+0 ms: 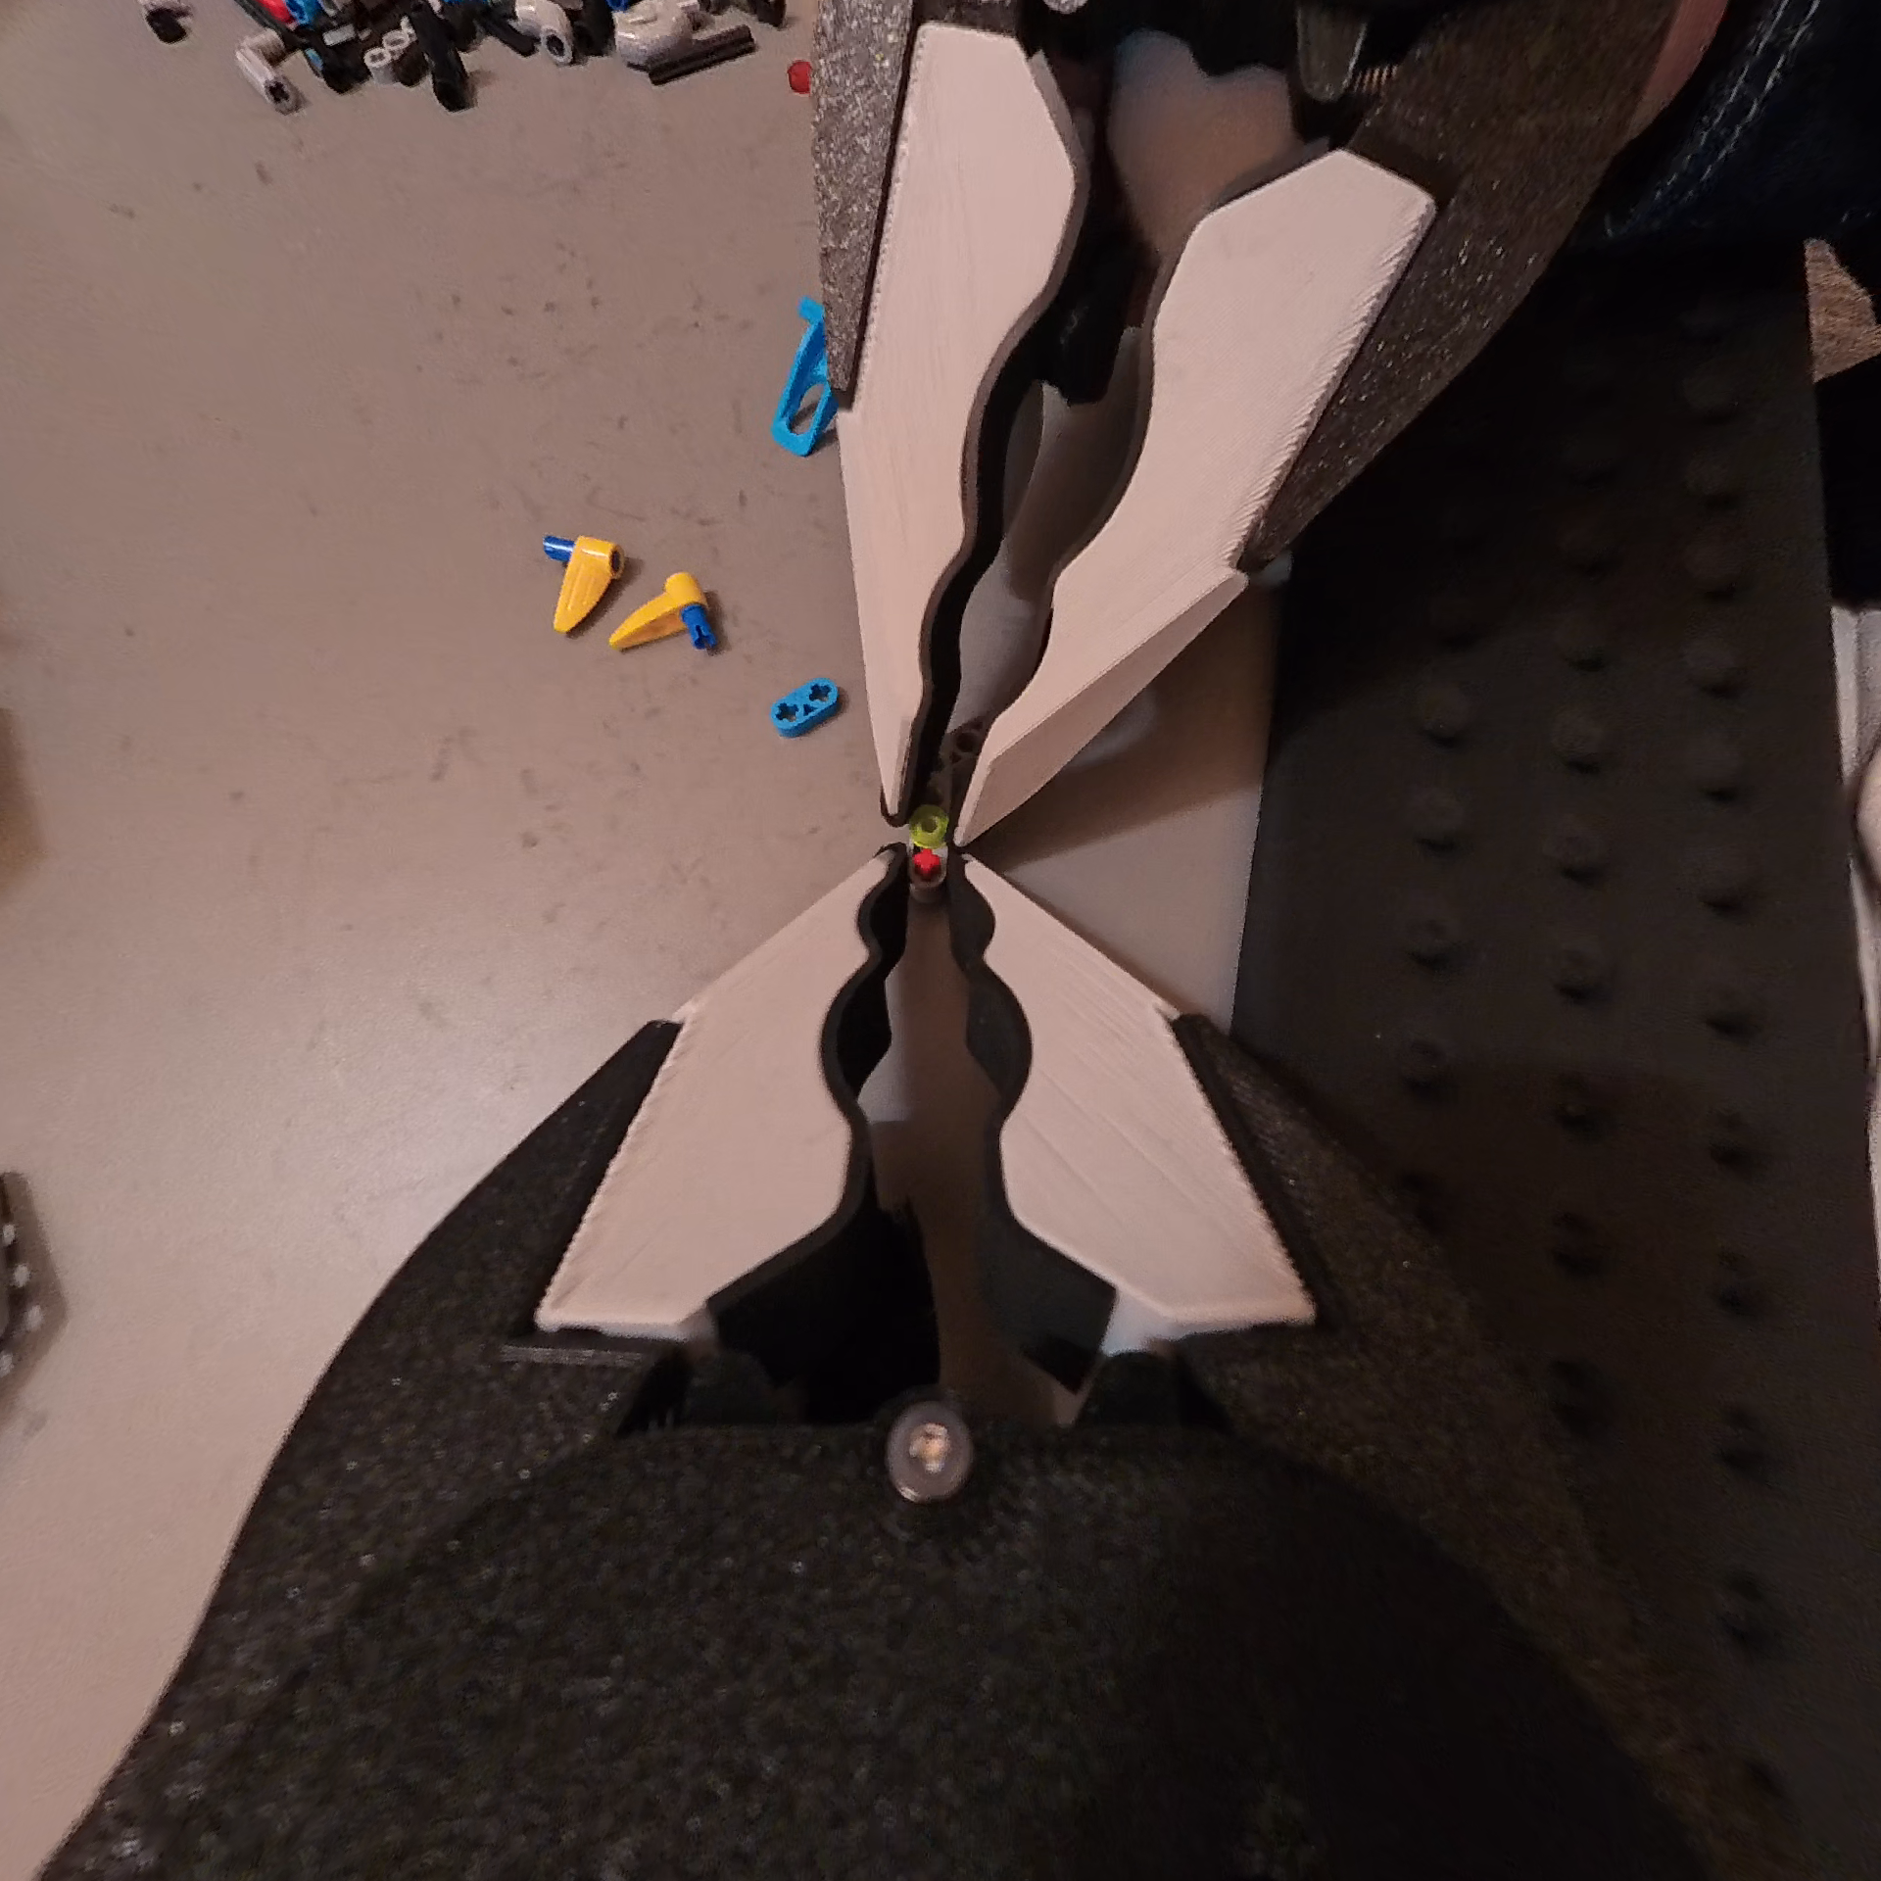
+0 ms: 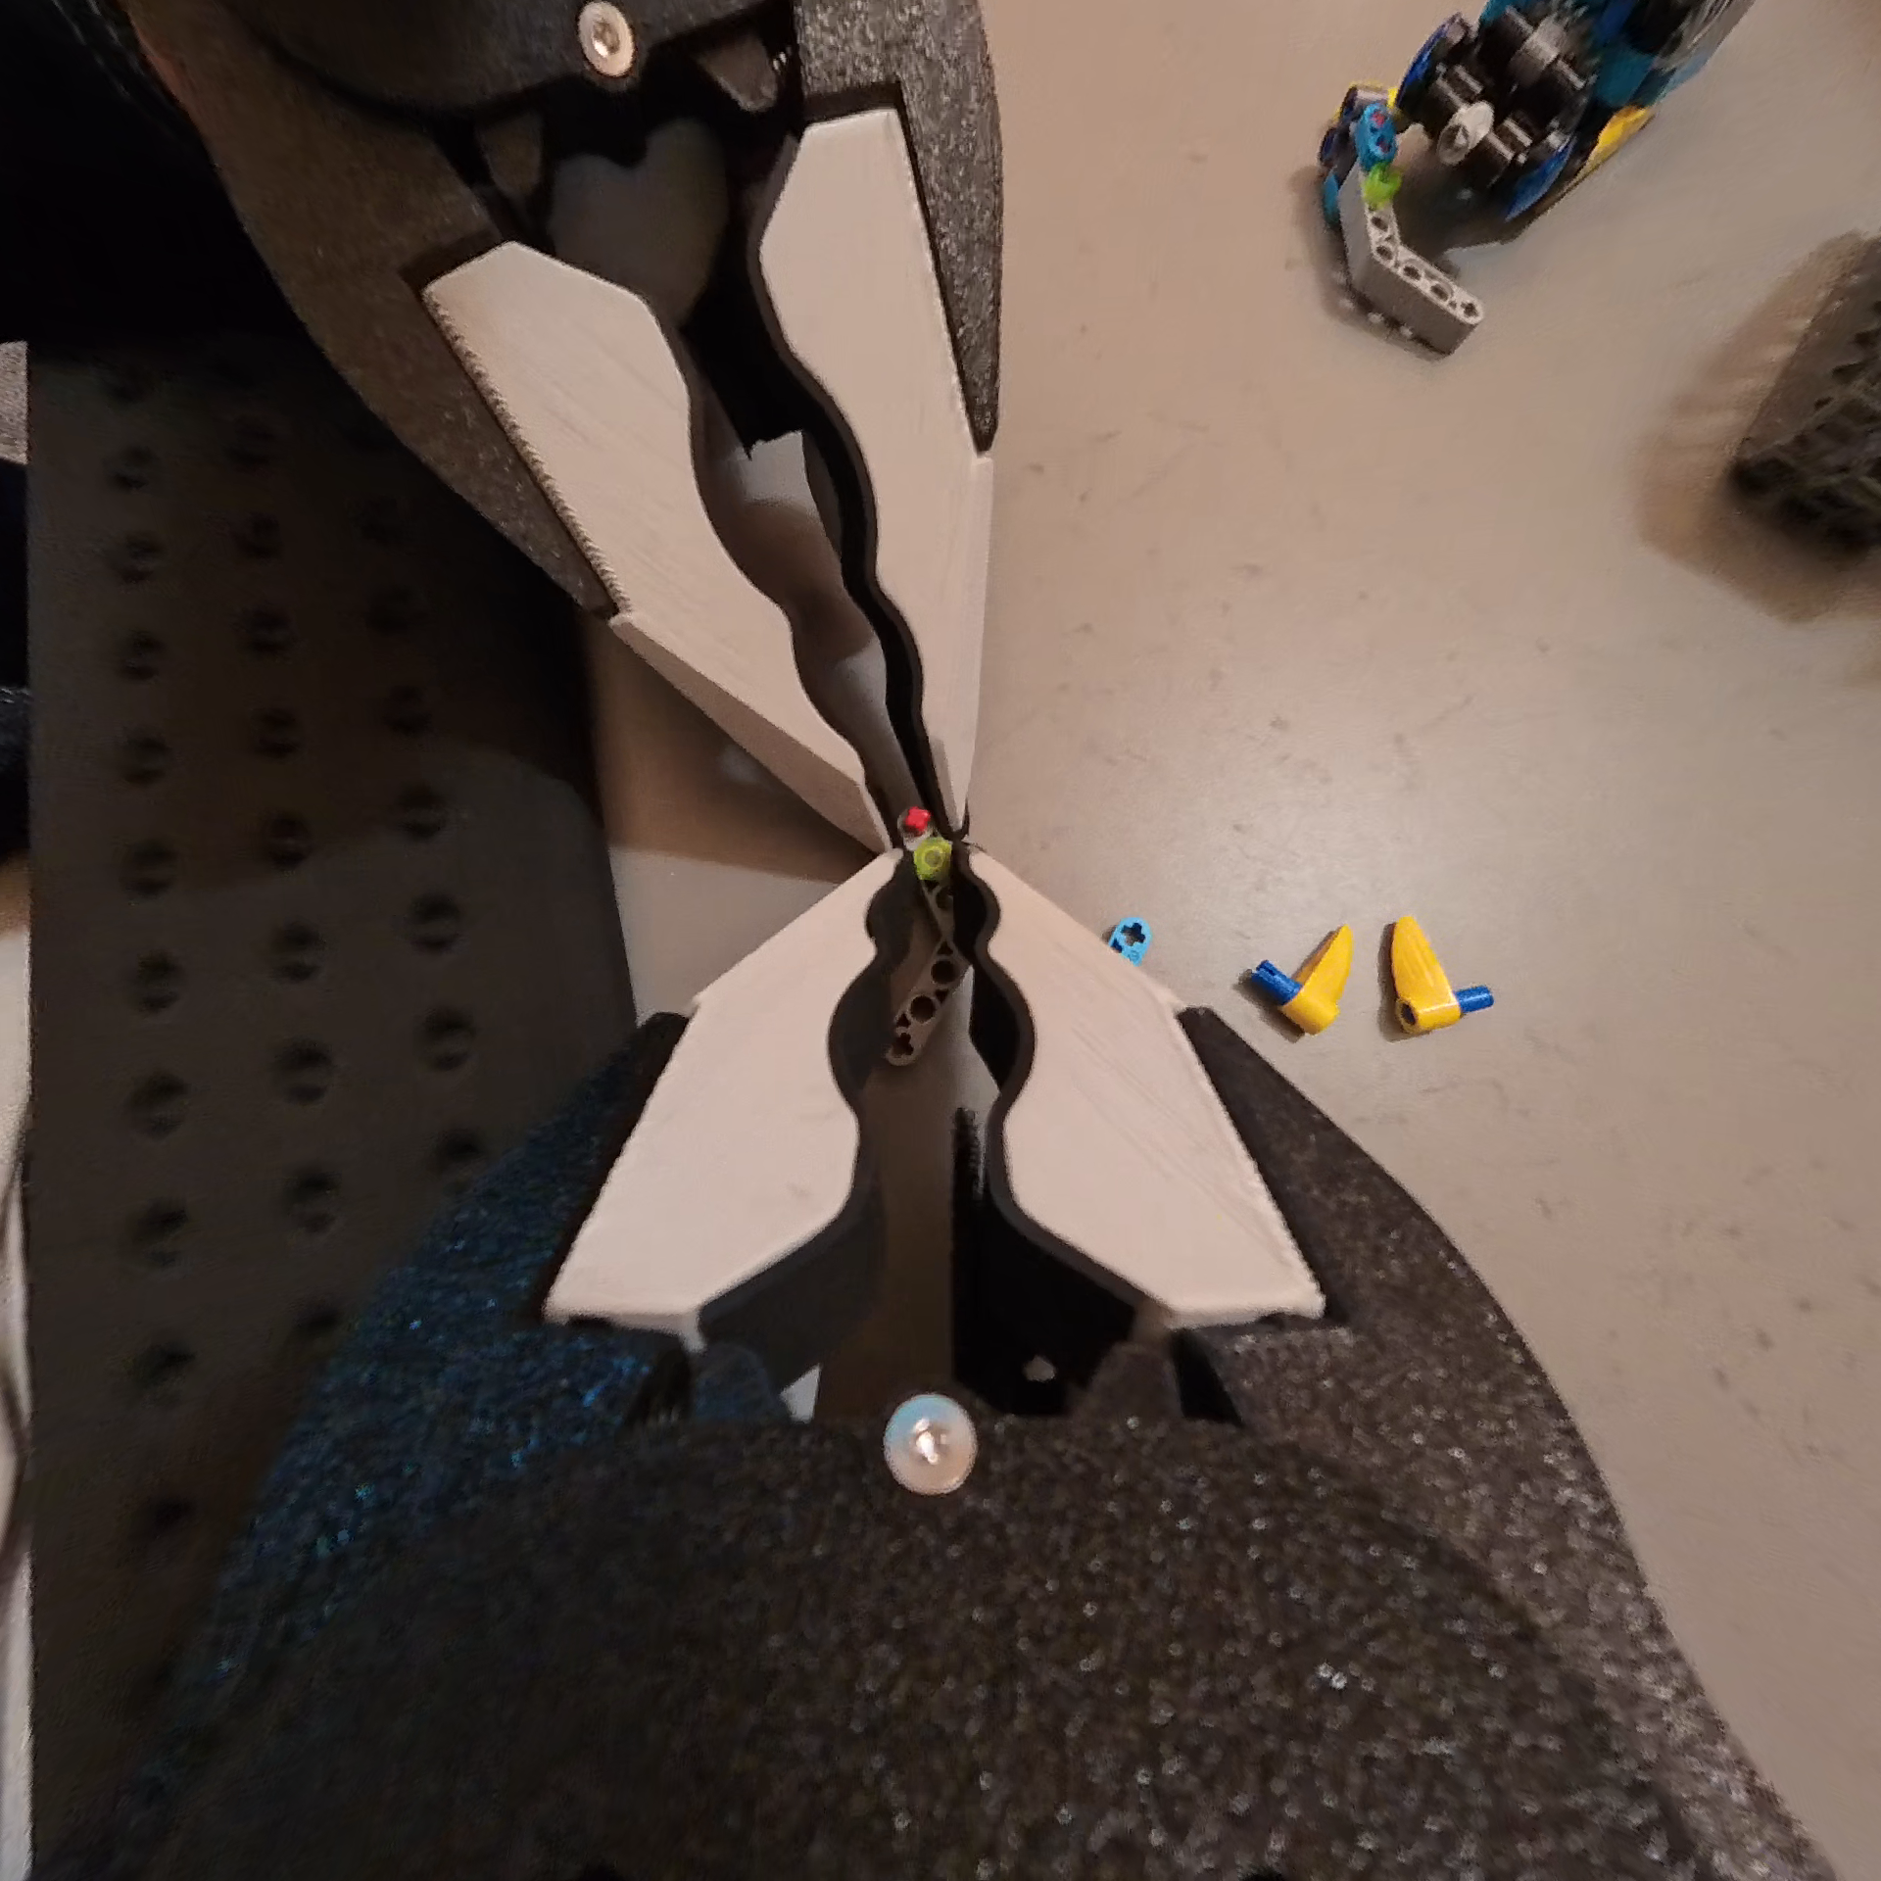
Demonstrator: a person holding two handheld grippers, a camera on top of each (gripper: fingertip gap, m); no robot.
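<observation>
Left claw (image 1: 924,877): one, white fingers with black wavy pads, drawn narrow at the tips, pinching a small red pin (image 1: 925,864). Tip to tip with the right claw.

Right claw (image 2: 931,888): one, same build, drawn narrow on a dark grey holed beam (image 2: 928,992) that lies lengthwise between its fingers. At the beam's far end sits one lime-green round piece (image 2: 931,858); the red pin stands just beyond it, touching or nearly so.

Held assembly: raised above the bench (image 1: 305,916) edge, between the two claws.

Yellow wedge pieces: two, each with a blue pin. First (image 1: 587,583) and second (image 1: 664,612) lie just beside one another on the bench, apart from the claws.

Small blue two-hole link (image 1: 805,705): one, flat on the bench, near the claw tips.

Larger blue bracket piece (image 1: 806,382): one, partly hidden behind the right claw's finger.

Loose parts heap (image 1: 458,41): black, grey and blue; count cannot be told. Far edge of the bench.

Part-built model (image 2: 1506,122): one, blue, black and yellow, with a grey angled beam at its front. Well apart from the claws.

Dark blurred block (image 2: 1812,407): one, at the frame's edge.

Surface: beige bench, scuffed and marked. Alongside it, a black panel (image 1: 1578,916) with rows of round studs.
</observation>
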